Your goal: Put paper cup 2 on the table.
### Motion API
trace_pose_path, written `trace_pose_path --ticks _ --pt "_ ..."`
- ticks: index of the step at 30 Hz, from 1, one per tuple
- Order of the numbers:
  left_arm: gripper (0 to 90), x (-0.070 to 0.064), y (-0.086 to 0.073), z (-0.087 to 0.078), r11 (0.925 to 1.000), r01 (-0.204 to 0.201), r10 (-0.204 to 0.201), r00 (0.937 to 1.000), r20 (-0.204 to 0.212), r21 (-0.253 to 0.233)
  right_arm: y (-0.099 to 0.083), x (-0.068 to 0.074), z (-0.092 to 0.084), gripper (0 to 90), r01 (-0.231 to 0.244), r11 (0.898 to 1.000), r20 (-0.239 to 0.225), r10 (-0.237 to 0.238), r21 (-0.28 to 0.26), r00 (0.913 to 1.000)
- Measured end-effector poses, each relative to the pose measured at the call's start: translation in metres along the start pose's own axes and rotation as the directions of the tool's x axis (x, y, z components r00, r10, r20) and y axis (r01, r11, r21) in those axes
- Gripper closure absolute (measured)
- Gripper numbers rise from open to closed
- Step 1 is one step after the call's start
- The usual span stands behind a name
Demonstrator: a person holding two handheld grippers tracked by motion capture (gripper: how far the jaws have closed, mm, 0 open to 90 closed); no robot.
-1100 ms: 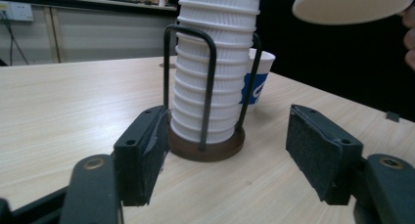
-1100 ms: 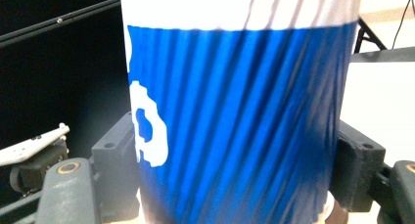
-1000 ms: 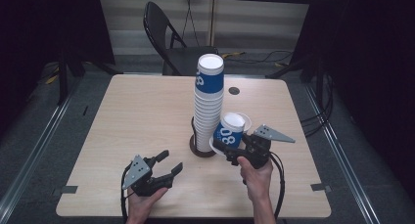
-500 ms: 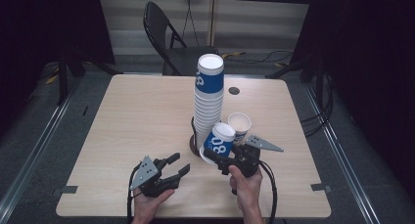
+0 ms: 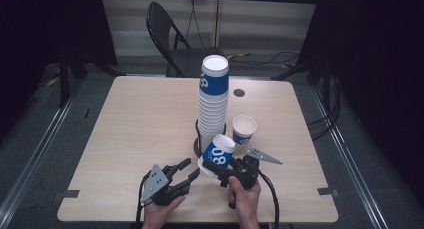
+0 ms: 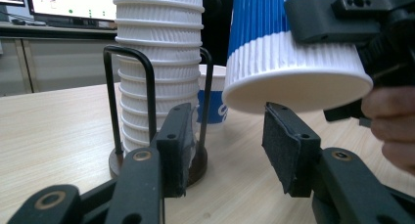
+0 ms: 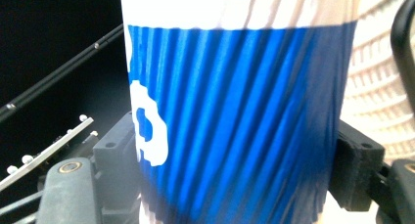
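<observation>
A: 2 grippers low over the near edge of the table. R gripper is clamped on the cup, blue w/ white print. 1 pad on each side of the ribbed wall, seen close in the right gripper view.

B: How's the cup sitting?

A: Tilted, mouth up and away from the person, base toward the L gripper. Off the table, just in front of the stack.

B: L gripper?

A: Jaws partly apart and have just been closing, nothing gripped. In the left gripper view the cup's white base hangs just above the gap, near the pad on that view's right, w/ the R gripper's black jaw on the cup's side. Can't tell if that pad touches the rim.

B: Stack?

A: Tall, white ribbed cups w/ 1 blue on top, standing in a black wire holder mid-table. 2nd cup stands upright on the table, right of the stack, well behind the R gripper. Chair beyond the far edge.
</observation>
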State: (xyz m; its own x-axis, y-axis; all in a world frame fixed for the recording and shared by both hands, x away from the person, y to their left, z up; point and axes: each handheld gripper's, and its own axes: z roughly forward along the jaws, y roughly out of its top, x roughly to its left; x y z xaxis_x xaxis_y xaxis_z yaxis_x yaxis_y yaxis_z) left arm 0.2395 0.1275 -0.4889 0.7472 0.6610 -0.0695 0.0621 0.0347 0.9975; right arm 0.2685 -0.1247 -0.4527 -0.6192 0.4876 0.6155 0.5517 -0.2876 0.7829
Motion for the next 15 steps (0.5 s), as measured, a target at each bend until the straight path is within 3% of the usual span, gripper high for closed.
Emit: trace_pose_path --ticks 7,10,15 --pt "59.3 -0.002 -0.002 0.003 0.9997 -0.001 0.001 1.0000 0.005 -0.026 -0.009 -0.004 0.001 22.3 -0.085 0.996 -0.036 0.085 0.003 0.9957" --pt "62.2 -0.003 -0.002 0.005 0.9992 -0.014 0.014 0.9999 0.006 -0.037 -0.012 -0.007 0.003 22.3 -0.147 0.989 -0.068 0.147 0.007 0.9868" --pt "64.3 -0.005 -0.002 0.008 0.9985 -0.022 0.022 0.9998 0.005 -0.051 -0.014 -0.009 0.004 22.3 -0.185 0.983 -0.091 0.186 0.016 0.9784"
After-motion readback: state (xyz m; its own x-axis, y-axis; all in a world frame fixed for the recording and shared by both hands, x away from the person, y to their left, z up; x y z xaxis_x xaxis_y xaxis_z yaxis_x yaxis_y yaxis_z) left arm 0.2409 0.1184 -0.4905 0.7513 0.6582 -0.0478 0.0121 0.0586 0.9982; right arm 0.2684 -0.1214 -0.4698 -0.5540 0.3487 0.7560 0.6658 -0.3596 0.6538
